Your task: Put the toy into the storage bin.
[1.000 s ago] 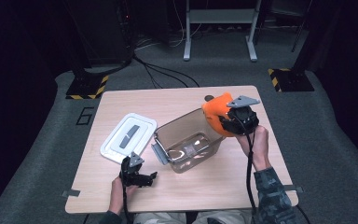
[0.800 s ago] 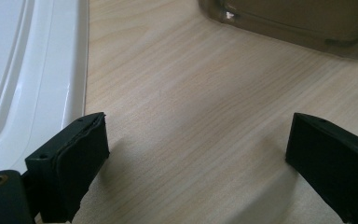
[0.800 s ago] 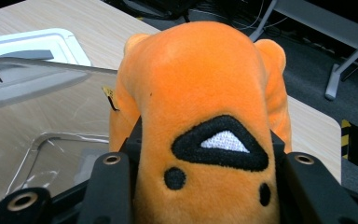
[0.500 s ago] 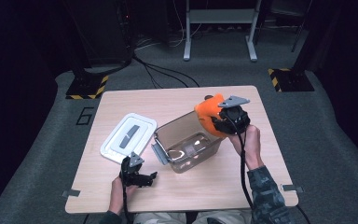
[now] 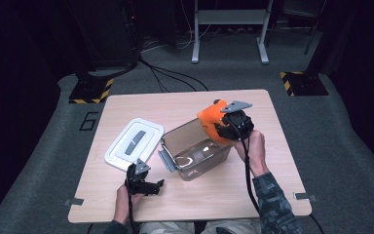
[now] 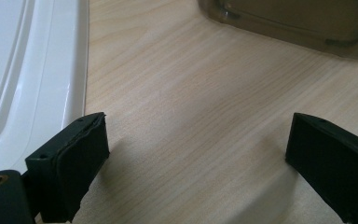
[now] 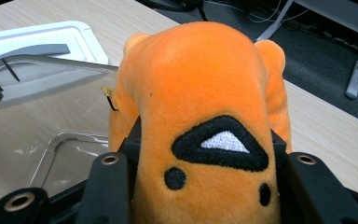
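While the right gripper (image 5: 224,127) held the soft orange plush toy with black and white stitched markings (image 7: 200,116) squeezed between its two black jaws, the toy hung above the far right rim of the clear brownish plastic storage bin (image 5: 197,156), not yet inside it. The step in hand looked like the carry toward the bin, with the drop to follow. The next move would likely call for bringing the toy over the middle of the bin's open mouth, lowering it past the rim, and only then parting the jaws. The left gripper (image 5: 143,184) rested low on the pale wooden table (image 5: 185,105), its jaws wide apart with bare wood between them, gripping nothing. It lay just beside the near edge of the white rectangular plastic lid with a grey handle (image 5: 134,144), which sat flat to the left of the bin, close to it. The bin's walls were the edges to mind: the toy was bulky, and a slanted descent could catch the rim and nudge the light container. Open table lay beyond the bin and to its right, so the right hand had room to adjust. The grey latch on the bin's left end (image 5: 166,160) jutted toward the left gripper.
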`<state>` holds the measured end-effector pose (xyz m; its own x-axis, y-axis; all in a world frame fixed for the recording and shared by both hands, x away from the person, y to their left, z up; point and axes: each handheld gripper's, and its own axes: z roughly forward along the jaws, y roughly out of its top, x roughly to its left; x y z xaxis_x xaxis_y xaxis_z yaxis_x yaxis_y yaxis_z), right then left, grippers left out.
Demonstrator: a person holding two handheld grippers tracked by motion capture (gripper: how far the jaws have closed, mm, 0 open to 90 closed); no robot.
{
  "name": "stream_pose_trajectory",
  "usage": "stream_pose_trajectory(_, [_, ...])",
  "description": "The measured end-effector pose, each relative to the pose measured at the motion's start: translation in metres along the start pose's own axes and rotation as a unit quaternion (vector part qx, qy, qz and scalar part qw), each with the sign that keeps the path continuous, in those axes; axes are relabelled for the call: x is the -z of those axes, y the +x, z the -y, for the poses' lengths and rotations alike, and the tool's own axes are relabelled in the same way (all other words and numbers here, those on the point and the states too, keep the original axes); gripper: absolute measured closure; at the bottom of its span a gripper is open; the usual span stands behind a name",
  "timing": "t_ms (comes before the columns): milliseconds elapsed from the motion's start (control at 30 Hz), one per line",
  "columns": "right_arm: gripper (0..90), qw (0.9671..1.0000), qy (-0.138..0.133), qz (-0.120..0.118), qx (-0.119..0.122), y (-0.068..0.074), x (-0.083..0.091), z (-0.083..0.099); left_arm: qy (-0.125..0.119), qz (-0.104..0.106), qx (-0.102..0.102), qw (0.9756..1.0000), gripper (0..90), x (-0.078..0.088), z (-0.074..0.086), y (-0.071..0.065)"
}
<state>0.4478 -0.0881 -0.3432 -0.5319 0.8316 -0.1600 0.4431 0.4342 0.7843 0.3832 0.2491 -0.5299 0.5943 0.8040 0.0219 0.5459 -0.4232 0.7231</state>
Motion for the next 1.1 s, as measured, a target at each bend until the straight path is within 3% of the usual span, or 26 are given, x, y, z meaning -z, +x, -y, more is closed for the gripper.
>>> stream_pose_trajectory(467, [51.6, 0.9999, 0.005, -0.008, 0.009, 0.007, -0.01, -0.002, 0.0, 0.0, 0.001, 1.0, 5.5, 0.0, 0.0, 0.0])
stream_pose_trajectory(1100, [50.2, 0.9987, 0.043, -0.018, 0.021, 0.023, -0.028, 0.004, -0.001, -0.001, -0.001, 1.0, 5.6, 0.0, 0.0, -0.001])
